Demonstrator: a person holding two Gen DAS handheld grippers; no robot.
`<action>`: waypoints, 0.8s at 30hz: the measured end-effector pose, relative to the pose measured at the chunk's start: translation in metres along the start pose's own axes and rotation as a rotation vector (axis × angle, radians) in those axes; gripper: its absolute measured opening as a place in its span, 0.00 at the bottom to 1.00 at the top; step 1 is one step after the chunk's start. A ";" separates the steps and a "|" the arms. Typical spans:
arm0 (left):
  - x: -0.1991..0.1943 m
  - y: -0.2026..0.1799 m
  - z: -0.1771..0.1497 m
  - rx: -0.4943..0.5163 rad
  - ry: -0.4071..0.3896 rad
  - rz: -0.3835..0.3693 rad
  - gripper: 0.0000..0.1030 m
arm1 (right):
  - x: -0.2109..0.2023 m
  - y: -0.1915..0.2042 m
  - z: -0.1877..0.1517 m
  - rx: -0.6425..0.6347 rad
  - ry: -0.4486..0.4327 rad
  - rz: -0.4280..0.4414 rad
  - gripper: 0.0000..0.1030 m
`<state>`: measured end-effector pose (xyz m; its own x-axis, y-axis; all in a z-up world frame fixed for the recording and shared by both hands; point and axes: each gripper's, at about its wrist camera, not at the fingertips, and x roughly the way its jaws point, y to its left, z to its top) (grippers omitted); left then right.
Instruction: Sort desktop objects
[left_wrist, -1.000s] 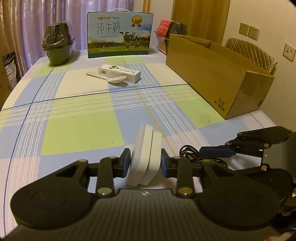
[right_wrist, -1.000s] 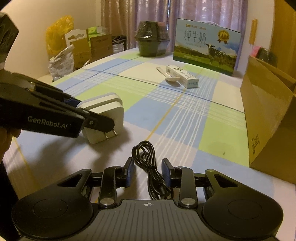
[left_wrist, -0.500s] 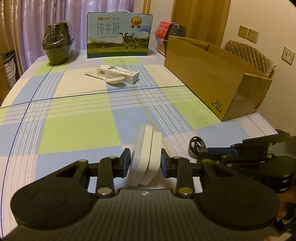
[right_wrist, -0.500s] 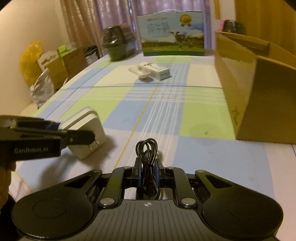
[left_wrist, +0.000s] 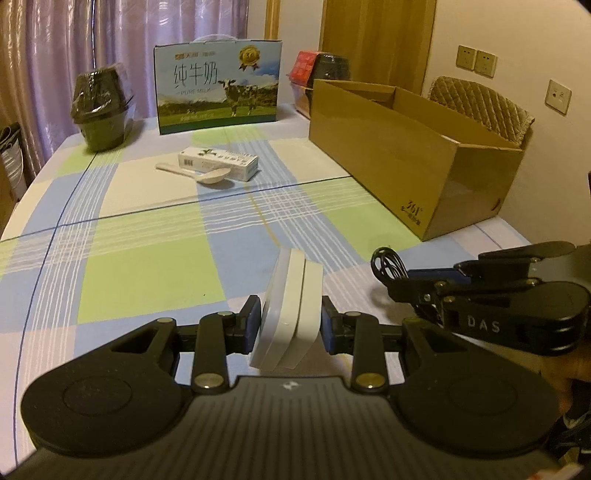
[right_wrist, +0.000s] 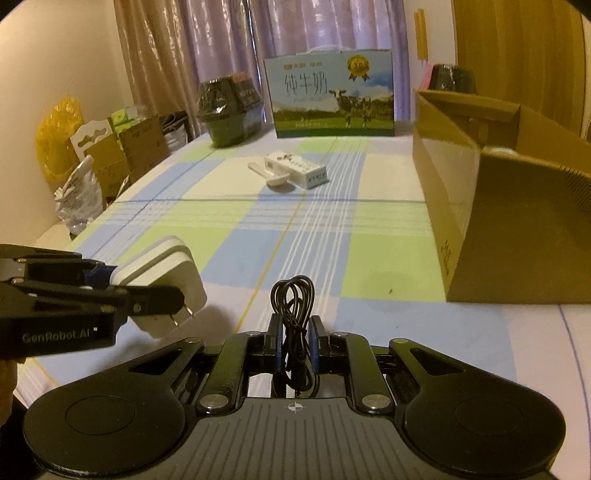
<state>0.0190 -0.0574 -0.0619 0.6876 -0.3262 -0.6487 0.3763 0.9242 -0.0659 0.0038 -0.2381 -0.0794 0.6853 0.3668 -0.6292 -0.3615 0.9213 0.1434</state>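
Observation:
My left gripper (left_wrist: 291, 325) is shut on a white plug adapter (left_wrist: 290, 306), held on edge above the checked tablecloth. The right wrist view shows the same adapter (right_wrist: 168, 273) with its two prongs pointing down, lifted off the table. My right gripper (right_wrist: 295, 341) is shut on a coiled black cable (right_wrist: 293, 299); the loops stick up between the fingers. From the left wrist view the cable (left_wrist: 386, 264) pokes out of the right gripper's fingers (left_wrist: 417, 288), just right of the adapter. An open cardboard box (left_wrist: 413, 155) stands at the right.
A small white carton (left_wrist: 218, 162) and a white spoon (left_wrist: 201, 173) lie mid-table. A milk gift box (left_wrist: 218, 88) and a dark wrapped pot (left_wrist: 99, 107) stand at the far end. Bags and boxes (right_wrist: 99, 155) crowd the floor to the left of the table.
My right gripper went from open around the cable to shut on it, then lifted it off the table. The left gripper kept its hold on the adapter and rose slightly.

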 end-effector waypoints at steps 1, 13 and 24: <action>-0.002 -0.002 0.001 -0.002 -0.004 0.001 0.27 | -0.003 0.000 0.000 0.000 -0.006 -0.003 0.10; -0.026 -0.023 0.008 -0.045 -0.035 0.018 0.27 | -0.038 -0.005 0.006 0.030 -0.068 -0.026 0.10; -0.030 -0.050 0.044 -0.029 -0.074 -0.020 0.27 | -0.083 -0.037 0.038 0.062 -0.164 -0.085 0.10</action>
<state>0.0068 -0.1025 -0.0051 0.7247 -0.3577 -0.5890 0.3730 0.9223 -0.1012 -0.0154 -0.2971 -0.0032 0.8073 0.2991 -0.5087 -0.2623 0.9541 0.1448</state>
